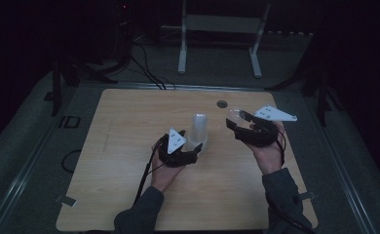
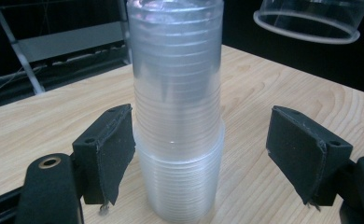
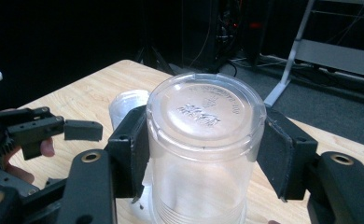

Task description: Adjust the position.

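A tall stack of clear plastic cups stands upright near the middle of the wooden table. My left gripper is open, with a jaw on each side of the stack's lower part and neither pad touching it. My right gripper is shut on a single clear cup, held in the air to the right of the stack. The cup's embossed base points away from the hand. In the left gripper view the cup's rim hangs at the upper right.
A small round grommet sits in the table behind the cups. A white metal stand and black cables are on the floor beyond the far edge. The surroundings are dark.
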Tool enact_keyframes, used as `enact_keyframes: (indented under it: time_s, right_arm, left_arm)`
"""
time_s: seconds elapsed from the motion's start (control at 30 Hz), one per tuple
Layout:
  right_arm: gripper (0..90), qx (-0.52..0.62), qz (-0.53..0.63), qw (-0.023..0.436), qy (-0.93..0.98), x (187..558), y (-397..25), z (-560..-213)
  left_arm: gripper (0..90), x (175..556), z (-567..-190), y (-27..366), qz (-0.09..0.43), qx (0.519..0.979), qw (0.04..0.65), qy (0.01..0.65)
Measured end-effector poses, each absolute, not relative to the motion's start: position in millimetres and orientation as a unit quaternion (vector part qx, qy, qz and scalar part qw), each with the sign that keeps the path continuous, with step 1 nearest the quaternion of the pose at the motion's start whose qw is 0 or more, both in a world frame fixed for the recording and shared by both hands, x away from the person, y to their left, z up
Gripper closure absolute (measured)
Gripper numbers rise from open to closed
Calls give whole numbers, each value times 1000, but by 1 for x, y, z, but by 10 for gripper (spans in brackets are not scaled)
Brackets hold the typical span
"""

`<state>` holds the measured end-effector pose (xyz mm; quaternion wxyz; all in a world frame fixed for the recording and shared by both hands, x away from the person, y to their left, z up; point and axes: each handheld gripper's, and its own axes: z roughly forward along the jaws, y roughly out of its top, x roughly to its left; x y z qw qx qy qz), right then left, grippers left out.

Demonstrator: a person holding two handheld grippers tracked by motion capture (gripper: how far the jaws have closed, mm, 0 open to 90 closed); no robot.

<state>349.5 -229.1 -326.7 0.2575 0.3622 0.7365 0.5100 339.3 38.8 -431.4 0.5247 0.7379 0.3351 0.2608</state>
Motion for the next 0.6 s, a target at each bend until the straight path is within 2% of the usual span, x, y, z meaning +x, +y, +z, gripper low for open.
enact_keyframes:
  time_s: [0.6]
  right_arm:
    - [397, 375, 504, 245, 738, 343, -236, -347]
  left_arm:
    - [232, 334, -432, 34, 255, 745, 524, 326]
